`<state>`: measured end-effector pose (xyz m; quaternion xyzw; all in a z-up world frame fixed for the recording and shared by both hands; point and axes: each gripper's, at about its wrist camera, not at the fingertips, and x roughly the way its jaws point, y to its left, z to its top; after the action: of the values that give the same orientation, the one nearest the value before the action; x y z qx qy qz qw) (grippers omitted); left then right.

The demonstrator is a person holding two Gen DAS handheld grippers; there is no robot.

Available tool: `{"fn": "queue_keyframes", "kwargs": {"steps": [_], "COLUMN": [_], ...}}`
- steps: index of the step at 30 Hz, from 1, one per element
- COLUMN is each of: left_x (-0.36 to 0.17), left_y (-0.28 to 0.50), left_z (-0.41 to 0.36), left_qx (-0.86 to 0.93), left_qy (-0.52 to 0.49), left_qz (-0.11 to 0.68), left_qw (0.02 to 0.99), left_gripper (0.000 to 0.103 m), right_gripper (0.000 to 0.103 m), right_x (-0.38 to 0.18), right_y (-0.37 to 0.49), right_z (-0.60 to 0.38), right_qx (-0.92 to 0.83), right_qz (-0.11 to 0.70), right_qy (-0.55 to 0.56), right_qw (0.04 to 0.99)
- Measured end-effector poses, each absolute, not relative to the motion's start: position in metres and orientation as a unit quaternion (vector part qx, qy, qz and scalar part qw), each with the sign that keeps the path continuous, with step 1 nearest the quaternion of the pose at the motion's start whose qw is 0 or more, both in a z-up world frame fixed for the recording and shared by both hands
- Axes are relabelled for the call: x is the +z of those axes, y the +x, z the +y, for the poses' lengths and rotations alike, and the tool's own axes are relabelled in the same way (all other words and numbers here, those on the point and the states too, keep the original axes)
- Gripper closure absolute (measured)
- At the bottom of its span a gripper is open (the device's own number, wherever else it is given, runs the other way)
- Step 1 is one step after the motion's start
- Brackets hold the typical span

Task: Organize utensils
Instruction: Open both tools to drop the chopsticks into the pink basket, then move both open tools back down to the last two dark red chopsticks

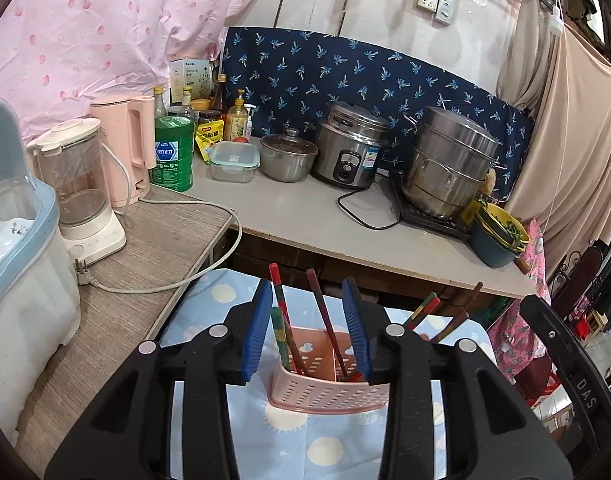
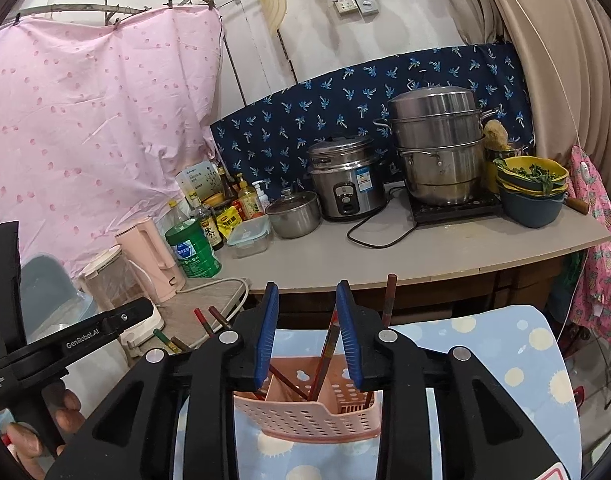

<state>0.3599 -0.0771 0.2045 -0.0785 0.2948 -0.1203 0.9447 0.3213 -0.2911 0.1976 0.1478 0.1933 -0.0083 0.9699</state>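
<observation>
Left wrist view: left gripper (image 1: 308, 322) released, blue pads (image 1: 258, 330) parted on either side of chopsticks (image 1: 327, 320), none visibly pressed. Chopsticks standing tilted in pink perforated holder (image 1: 329, 394), resting on blue patterned cloth (image 1: 297, 448).

Right wrist view: right gripper (image 2: 307, 328) likewise released, pads apart above same holder (image 2: 305, 416); one chopstick (image 2: 329, 344) rising between pads, contact not evident. More chopsticks (image 2: 389, 300) leaning in far compartment.

Step in hand, as judged: depositing chopsticks into holder compartments; appears largely complete.

Next move, as judged: lift both grippers straight up, clear of chopstick tips; avoid snagging leaning sticks or tipping light holder.
</observation>
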Motion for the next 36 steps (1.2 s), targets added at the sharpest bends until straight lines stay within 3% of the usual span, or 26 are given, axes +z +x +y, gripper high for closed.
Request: {"fn": "queue_keyframes", "kwargs": {"steps": [24,36], "left_x": [0.193,0.145], "left_y": [0.275,0.218], "left_z": [-0.048,-0.039], "left_qx": [-0.099,-0.101], "left_qy": [-0.044,-0.009], "left_qz": [0.292,0.315], "left_qw": [0.95,0.944], "left_gripper": [0.067,0.066], "right_gripper": [0.072,0.072], "right_x": [0.177,0.128], "right_y": [0.228,0.167], "right_z": [-0.249,-0.224], "right_qx": [0.003,0.001], "right_qz": [0.216,0.259], "right_qy": [0.11,0.084], "right_qw": [0.97,0.962]}}
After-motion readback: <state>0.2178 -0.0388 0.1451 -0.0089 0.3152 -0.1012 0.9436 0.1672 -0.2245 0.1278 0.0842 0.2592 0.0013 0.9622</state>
